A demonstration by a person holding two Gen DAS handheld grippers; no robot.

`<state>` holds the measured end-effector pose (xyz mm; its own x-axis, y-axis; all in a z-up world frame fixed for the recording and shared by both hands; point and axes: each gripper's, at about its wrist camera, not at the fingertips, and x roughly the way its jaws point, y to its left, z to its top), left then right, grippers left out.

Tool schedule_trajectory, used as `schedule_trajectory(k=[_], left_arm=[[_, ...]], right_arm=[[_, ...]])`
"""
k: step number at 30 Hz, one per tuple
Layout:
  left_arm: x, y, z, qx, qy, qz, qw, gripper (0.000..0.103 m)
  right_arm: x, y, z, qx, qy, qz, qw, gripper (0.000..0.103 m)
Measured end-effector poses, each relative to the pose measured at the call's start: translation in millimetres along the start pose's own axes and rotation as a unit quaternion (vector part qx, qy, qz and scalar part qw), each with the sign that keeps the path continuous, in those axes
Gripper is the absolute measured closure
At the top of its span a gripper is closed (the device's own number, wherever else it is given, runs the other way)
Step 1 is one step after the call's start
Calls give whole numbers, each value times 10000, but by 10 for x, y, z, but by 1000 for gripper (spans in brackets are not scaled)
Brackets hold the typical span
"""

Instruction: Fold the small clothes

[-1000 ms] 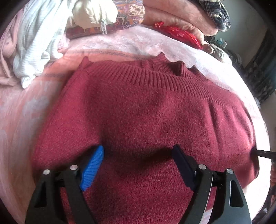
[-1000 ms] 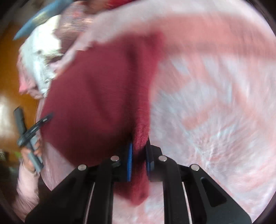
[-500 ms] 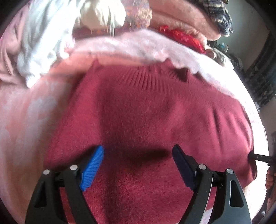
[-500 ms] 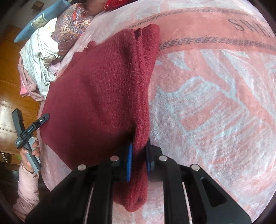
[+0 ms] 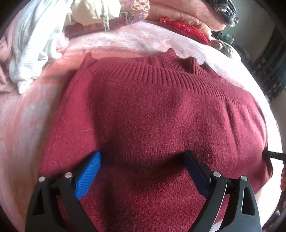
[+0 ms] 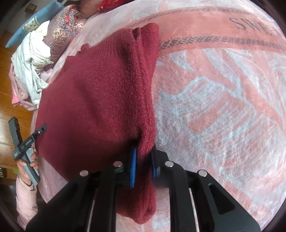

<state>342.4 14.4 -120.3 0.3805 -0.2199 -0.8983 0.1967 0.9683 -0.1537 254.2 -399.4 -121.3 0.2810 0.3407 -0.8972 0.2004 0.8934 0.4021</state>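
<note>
A dark red knitted sweater [image 5: 160, 116] lies folded on a pink blanket [image 5: 26, 125], its ribbed hem towards the far side. My left gripper [image 5: 142, 155] hovers just over the sweater's near part. Its jaws are opening, spread wide, and the blue pads [image 5: 87, 176] press on nothing. In the right wrist view the sweater [image 6: 100, 100] spreads to the left. My right gripper [image 6: 143, 151] is shut on its folded right edge, and a thick roll of knit hangs down between the fingers. A hand [image 6: 26, 160] at the sweater's left edge holds the left gripper.
A heap of clothes lies at the far side: a white garment [image 5: 30, 53], a patterned cloth [image 5: 132, 10] and a red packet [image 5: 185, 28]. The pink blanket [image 6: 223, 107] with pale patterns spreads to the right. Wooden floor [image 6: 10, 107] shows beyond the left edge.
The left gripper's jaws have spread wider over the sweater. The right view was blurred a second ago and is steady now, with the same grip on the edge.
</note>
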Motion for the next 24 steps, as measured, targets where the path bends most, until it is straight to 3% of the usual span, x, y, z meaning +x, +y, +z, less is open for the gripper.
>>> schedule_trajectory(k=[4, 9, 13, 18, 24], left_arm=[[-5, 14, 10, -6, 35, -23, 10000, 10], [-2, -1, 5, 56, 35, 22, 10000, 10], [1, -13, 13, 70, 62, 54, 9999, 10], [0, -10, 26, 46, 109, 55, 9999, 10], [-1, 0, 27, 45, 114, 37, 9999, 10]], right_arm=[[-62, 62, 38, 198, 26, -139, 9997, 90], [-193, 306, 89, 153, -52, -438, 9989, 91], [-348, 564, 112, -17, -252, -442, 9987, 91], [-476, 1082, 105, -445, -469, -277, 9975, 91], [-327, 1689, 30, -896, -437, 19, 9950, 91]])
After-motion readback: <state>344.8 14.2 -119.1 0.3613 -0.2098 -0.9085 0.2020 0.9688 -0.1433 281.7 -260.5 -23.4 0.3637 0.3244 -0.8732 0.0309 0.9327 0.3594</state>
